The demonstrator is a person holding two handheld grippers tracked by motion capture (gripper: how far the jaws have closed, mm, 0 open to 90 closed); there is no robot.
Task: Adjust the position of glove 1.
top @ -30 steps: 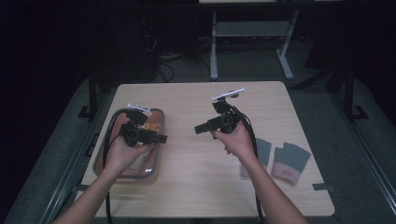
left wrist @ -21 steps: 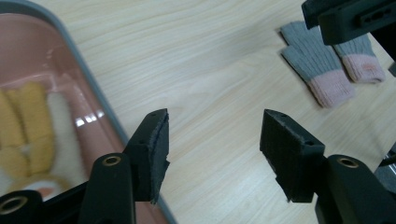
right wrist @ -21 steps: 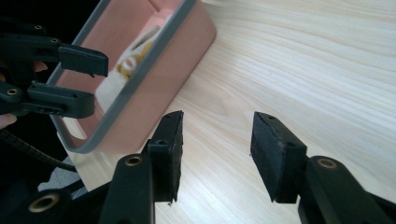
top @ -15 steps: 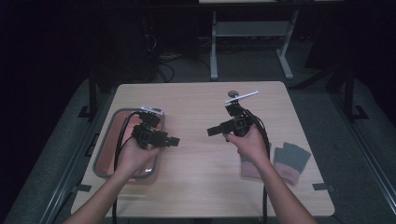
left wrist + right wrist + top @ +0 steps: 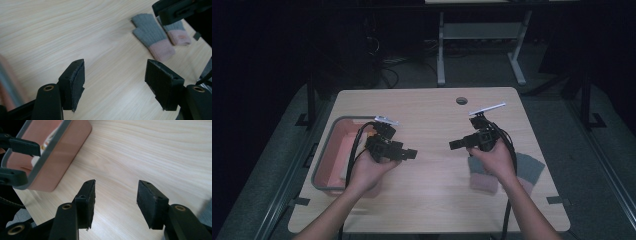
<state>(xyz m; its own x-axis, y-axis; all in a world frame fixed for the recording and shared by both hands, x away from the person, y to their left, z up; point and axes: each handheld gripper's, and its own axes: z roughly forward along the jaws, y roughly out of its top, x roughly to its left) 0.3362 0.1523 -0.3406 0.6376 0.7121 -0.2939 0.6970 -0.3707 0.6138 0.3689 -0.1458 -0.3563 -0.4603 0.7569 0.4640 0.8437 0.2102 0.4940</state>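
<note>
We read this as the pause between steps: both grippers hang empty over the bare middle of the table (image 5: 432, 200), facing each other, with the work's things lying to either side. The room behind is dark, with a white-legged bench (image 5: 479, 37) and loose cables on the grey floor beyond the far edge. The table itself is pale wood grain with a small round cable hole (image 5: 461, 100) near its far edge.

At our left sits the pink bin (image 5: 328, 150) with its grey rim, something pale inside that we cannot make out. At our right, near the table's edge, lie the grey-and-pink gloves (image 5: 152, 37), flat, just beside each other and partly hidden under the right hand in the high view.

The left gripper (image 5: 412, 153) has its jaws well apart with nothing between them, and they have just been opening. The right gripper (image 5: 454, 145) likewise stands apart and empty, its jaws having just been widening too.

The next move, we judge, calls for one gripper to turn to the gloves, come down over a single glove, and pinch the knit without dragging its neighbour, before carrying it across to the bin.
</note>
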